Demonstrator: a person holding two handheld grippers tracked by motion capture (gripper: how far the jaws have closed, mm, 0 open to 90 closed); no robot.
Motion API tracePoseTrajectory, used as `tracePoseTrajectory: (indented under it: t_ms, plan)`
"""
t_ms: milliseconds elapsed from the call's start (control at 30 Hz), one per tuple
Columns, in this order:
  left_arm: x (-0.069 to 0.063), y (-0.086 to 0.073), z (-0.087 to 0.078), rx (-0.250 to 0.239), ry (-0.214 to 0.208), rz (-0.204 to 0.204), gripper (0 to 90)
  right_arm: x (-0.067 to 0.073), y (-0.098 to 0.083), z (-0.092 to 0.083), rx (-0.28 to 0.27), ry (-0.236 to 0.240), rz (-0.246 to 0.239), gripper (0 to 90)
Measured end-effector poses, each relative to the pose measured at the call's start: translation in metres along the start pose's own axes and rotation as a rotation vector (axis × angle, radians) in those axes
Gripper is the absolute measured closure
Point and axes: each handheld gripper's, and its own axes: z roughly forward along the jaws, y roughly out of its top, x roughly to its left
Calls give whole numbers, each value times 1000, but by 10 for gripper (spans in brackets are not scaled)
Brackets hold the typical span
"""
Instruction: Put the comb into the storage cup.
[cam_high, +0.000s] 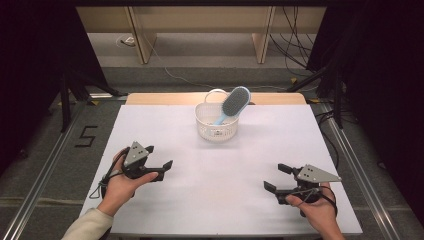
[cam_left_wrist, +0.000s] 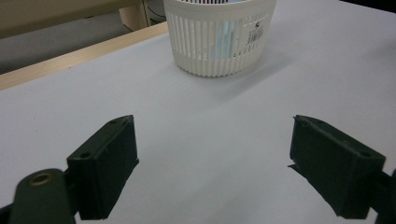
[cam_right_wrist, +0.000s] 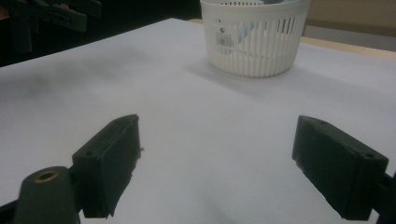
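Note:
A white slotted basket (cam_high: 216, 129) stands at the far middle of the white table (cam_high: 220, 165). A light blue hairbrush (cam_high: 233, 104) with grey bristles leans in it, head up and out over the rim. My left gripper (cam_high: 158, 156) rests at the near left in a hand, jaws wide open, nothing between them. My right gripper (cam_high: 277, 177) rests at the near right, also open and empty. The basket (cam_left_wrist: 219, 39) stands well beyond the left gripper (cam_left_wrist: 212, 163). In the right gripper view the basket (cam_right_wrist: 254, 39) is likewise far ahead of the right gripper (cam_right_wrist: 217, 165).
The table's wooden far edge (cam_high: 170, 98) shows behind the basket. Black stands and cables (cam_high: 320, 75) flank the table on the floor. The left gripper (cam_right_wrist: 56, 16) appears at the top left of the right gripper view.

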Motion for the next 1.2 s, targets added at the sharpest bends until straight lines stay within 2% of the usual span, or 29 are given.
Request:
tracePoseTrajectory:
  t_ms: [400, 667, 1000, 1200]
  plan:
    - [1, -8, -6, 0, 4, 4, 144, 0, 0, 0, 1, 0, 1, 162]
    - [2, -18, -9, 2, 16, 26, 145, 0, 0, 0, 1, -1, -1, 162]
    - [2, -25, -16, -4, 25, 25, 144, 0, 0, 0, 1, -1, -1, 163]
    - [0, -26, -14, -7, 22, 25, 145, 0, -1, 1, 4, -1, 1, 162]
